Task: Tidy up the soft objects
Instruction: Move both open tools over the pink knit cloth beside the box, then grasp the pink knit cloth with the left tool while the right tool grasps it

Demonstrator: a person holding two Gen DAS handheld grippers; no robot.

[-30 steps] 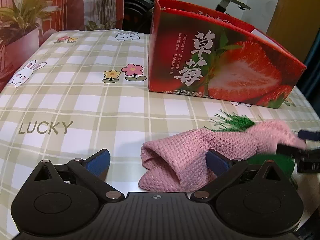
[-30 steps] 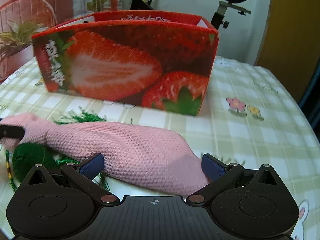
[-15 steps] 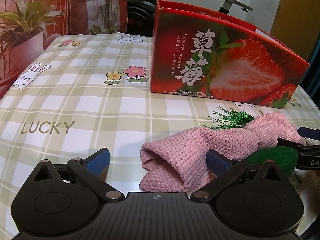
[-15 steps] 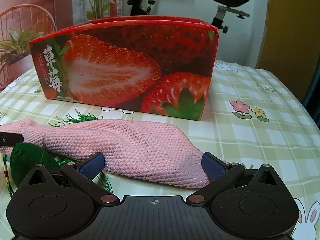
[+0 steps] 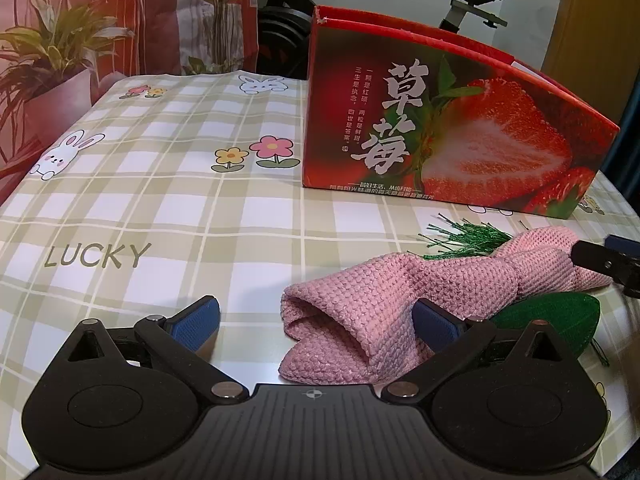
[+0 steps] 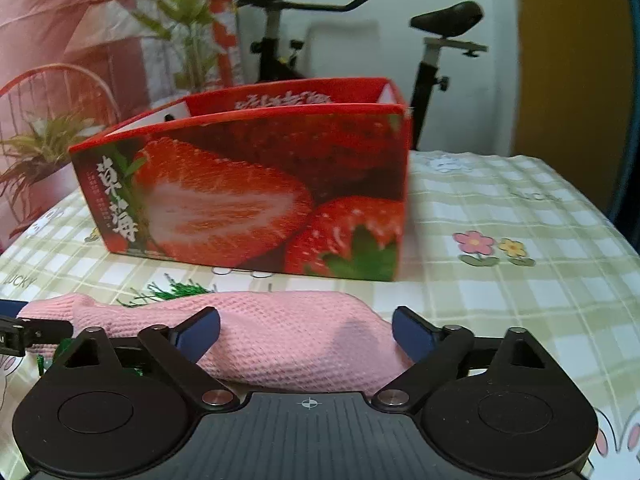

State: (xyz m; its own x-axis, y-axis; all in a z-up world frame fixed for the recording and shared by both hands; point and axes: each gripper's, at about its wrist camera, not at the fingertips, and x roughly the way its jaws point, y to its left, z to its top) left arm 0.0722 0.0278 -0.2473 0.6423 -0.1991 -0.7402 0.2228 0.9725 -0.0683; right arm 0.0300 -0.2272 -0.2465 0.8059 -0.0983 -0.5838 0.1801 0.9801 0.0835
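A pink knitted cloth (image 5: pixel 400 292) lies stretched across the checked tablecloth in front of the strawberry box (image 5: pixel 460 132). My left gripper (image 5: pixel 316 318) is open around the cloth's folded end, its right pad against the knit. My right gripper (image 6: pixel 307 330) straddles the other end of the pink cloth (image 6: pixel 288 320); its jaws are closing, with the cloth between them and no visible squeeze. A green tassel (image 5: pixel 468 236) pokes out behind the cloth and a green leaf-shaped piece (image 5: pixel 552 316) lies under it. The box (image 6: pixel 240 200) is open at the top.
The tablecloth (image 5: pixel 168 208) with its bunny and flower prints runs left and back of the box. An exercise bike (image 6: pixel 444 40) and potted plants (image 5: pixel 52 56) stand beyond the table. The table's near edge is close to both grippers.
The right wrist view has tipped upward, so the box now sits higher and its open top shows. The right jaws have narrowed a little around the cloth. The left gripper has stayed put.
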